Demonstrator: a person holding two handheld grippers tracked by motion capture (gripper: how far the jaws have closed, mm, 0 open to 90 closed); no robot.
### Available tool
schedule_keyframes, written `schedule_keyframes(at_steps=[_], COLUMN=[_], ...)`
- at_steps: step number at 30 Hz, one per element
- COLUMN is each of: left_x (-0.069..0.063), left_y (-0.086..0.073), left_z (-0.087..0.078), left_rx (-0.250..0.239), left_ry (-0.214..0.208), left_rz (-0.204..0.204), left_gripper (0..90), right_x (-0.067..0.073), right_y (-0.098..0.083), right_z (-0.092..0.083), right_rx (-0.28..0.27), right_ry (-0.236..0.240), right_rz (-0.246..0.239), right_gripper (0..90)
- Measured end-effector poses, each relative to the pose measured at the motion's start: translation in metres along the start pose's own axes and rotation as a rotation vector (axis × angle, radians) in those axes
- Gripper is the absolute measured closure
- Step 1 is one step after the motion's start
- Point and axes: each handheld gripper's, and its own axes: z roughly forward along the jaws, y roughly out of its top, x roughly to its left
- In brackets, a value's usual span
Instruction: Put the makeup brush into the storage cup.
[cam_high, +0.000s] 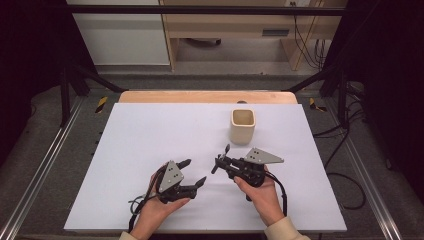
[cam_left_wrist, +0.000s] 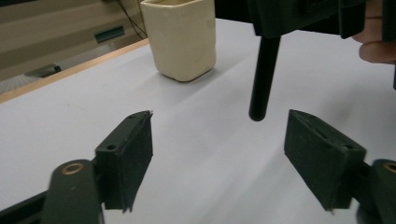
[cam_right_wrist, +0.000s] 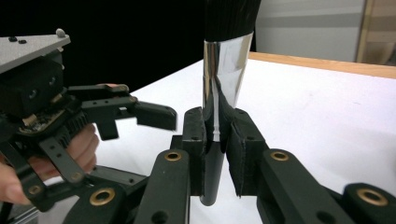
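A brush (cam_high: 220, 160) with a black handle, silver ferrule (cam_right_wrist: 226, 70) and dark bristles stands tilted a little above the white table top (cam_high: 150, 135). My right gripper (cam_high: 220, 162) is shut on its handle (cam_right_wrist: 212, 172), pads pressing from both sides. My left gripper (cam_high: 195, 172) sits to the left of it, open, with nothing between its pads (cam_left_wrist: 130, 154). In the left gripper view the brush handle (cam_left_wrist: 262, 74) hangs just beyond the open jaws. A cream square cup (cam_high: 243, 126) stands upright behind the right gripper, also large at the back as the cup (cam_left_wrist: 180, 37).
The white board lies on a wooden table whose far edge (cam_high: 207, 96) shows. Black frame posts (cam_high: 65, 85) flank the table. Cables (cam_high: 345, 165) lie on the floor at right. Both hands rest near the front edge.
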Motion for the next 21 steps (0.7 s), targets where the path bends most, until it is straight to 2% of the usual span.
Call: schedule_keyframes(at_steps=[3,8,10,16,21], left_x=[0.004,0.013,0.017,0.04,0.058], left_y=[0.0,0.001,0.001,-0.001,-0.009], left_z=[-0.002,-0.008,-0.012,-0.031,-0.046], left_rx=[-0.003,-0.005,-0.008,-0.016,0.008], left_ry=[0.01,0.024,0.023,0.072,0.105], left_rz=[-0.018,-0.04,-0.058,-0.089,-0.124], left_gripper=[18.9,15.5,15.2,13.0,8.0], right_x=[-0.003,-0.009,-0.012,-0.018,-0.022], right_y=[0.0,0.0,0.0,0.001,0.002], right_z=[-0.003,-0.009,-0.013,-0.02,-0.026], right_rx=[-0.004,-0.004,0.008,0.008,0.009], right_ry=[-0.012,-0.053,-0.088,-0.129,-0.169], right_rz=[0.007,-0.008,-0.018,-0.027,-0.037], right_gripper=[78.4,78.4,78.3,78.3,78.3])
